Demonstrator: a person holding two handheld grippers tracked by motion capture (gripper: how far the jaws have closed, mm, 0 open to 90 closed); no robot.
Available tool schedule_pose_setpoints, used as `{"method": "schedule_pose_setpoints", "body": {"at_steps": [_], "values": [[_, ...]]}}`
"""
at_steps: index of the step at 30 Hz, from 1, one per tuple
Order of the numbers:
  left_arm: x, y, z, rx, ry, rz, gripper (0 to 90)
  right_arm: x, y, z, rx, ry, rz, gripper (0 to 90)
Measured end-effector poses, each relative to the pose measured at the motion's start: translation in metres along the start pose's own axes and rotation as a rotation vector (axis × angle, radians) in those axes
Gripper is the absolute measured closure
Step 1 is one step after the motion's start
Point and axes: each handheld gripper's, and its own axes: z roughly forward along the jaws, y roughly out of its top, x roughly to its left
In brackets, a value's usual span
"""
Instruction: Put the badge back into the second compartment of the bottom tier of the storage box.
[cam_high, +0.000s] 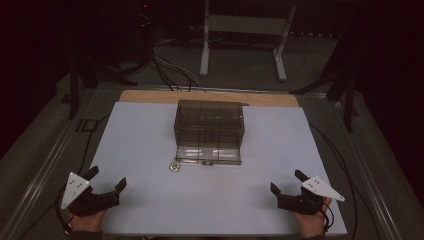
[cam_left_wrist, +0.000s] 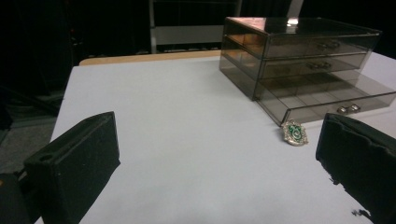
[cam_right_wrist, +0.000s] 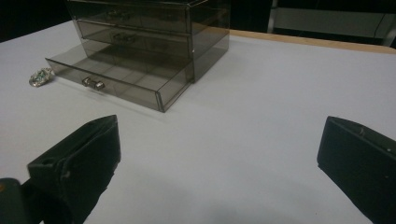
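both tongs (cam_high: 106, 180) (cam_high: 287, 182) gaping, empty; badge (cam_high: 175, 166) beside open bottom drawer (cam_high: 207, 154).

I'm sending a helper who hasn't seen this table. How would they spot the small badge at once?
Find the smoky clear drawer box in the middle of the white table. Its bottom drawer is pulled out toward the person. The badge lies on the table just off that drawer's front left corner: small, silvery with green, the only loose item there.
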Motion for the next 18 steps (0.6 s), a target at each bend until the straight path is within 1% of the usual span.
{"method": "schedule_pose_setpoints", "body": {"at_steps": [3, 5, 9, 10, 12, 18], "values": [[0.0011, 0.0001, -0.0004, 0.000, 0.003, -0.003, 0.5, -0.0004, -0.0006, 0.0002, 0.003, -0.003, 0.004, 0.0], [0.0006, 0.0004, -0.0008, -0.003, 0.014, 0.002, 0.4, -0.0010, -0.0004, -0.0002, 0.001, -0.005, 0.006, 0.0], [-0.0002, -0.0001, -0.0004, -0.003, 0.015, 0.006, 0.4, -0.0011, -0.0003, 0.0002, 0.004, -0.008, 0.006, 0.0], [-0.0006, 0.0000, -0.0010, -0.008, 0.017, 0.011, 0.5, -0.0004, 0.0000, 0.0001, 0.003, -0.009, 0.004, 0.0], [-0.0010, 0.0005, -0.0013, -0.013, 0.019, 0.009, 0.5, 0.0001, 0.0002, -0.0003, -0.001, -0.010, 0.001, 0.0], [-0.0034, 0.0029, -0.0025, -0.026, 0.031, 0.013, 0.5, 0.0005, -0.0006, -0.0008, -0.005, -0.019, 0.006, 0.0]]}}
